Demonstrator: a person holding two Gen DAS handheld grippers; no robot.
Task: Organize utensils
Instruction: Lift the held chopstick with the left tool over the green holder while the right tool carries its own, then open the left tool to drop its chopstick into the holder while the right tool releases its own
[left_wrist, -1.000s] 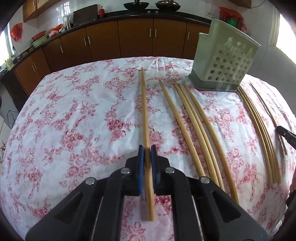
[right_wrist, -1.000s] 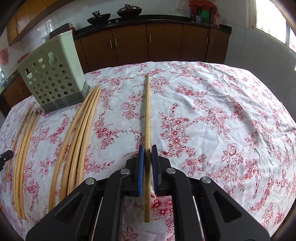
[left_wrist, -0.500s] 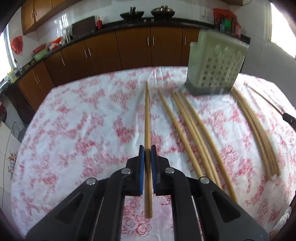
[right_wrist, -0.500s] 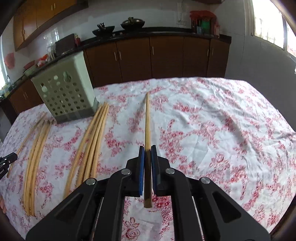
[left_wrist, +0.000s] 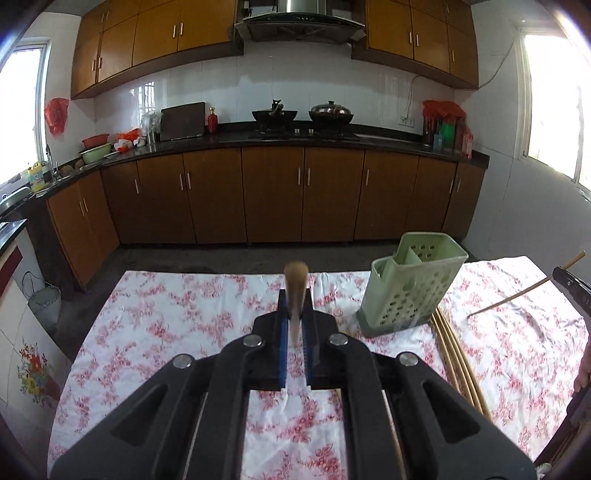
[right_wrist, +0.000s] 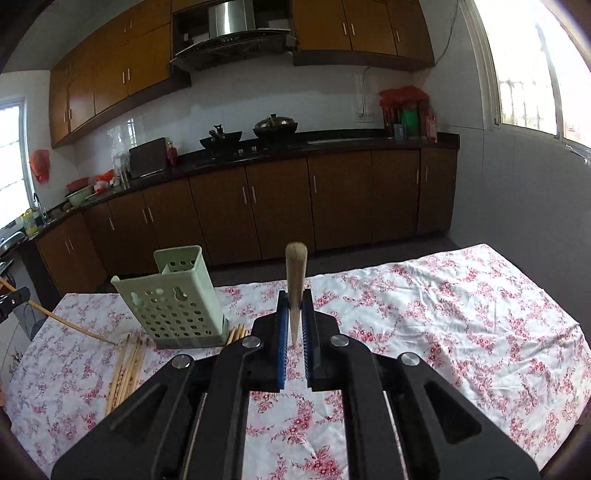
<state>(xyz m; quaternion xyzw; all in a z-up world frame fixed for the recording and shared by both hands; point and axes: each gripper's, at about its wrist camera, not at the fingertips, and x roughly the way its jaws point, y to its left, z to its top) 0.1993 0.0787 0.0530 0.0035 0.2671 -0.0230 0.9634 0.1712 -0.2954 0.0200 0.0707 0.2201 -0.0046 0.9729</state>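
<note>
left gripper (left_wrist: 295, 314) clamps a tan wooden chopstick (left_wrist: 294, 284), blunt rounded end forward; right gripper (right_wrist: 294, 314) clamps a matching one (right_wrist: 295, 280); both clear of the surface (right_wrist: 443, 314).

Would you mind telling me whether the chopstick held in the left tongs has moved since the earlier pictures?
Yes. The chopstick has lifted off the tablecloth; it points towards the camera, clamped in the left tongs, while the green holder now sits lower.

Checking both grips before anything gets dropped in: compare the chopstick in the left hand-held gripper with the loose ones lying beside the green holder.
The held chopstick is clamped in the left hand-held gripper, above the cloth; the loose chopsticks lie flat on the tablecloth. The held one is single and seen end-on; the loose ones are bundled beside the green holder. Both look like pale wood.
</note>
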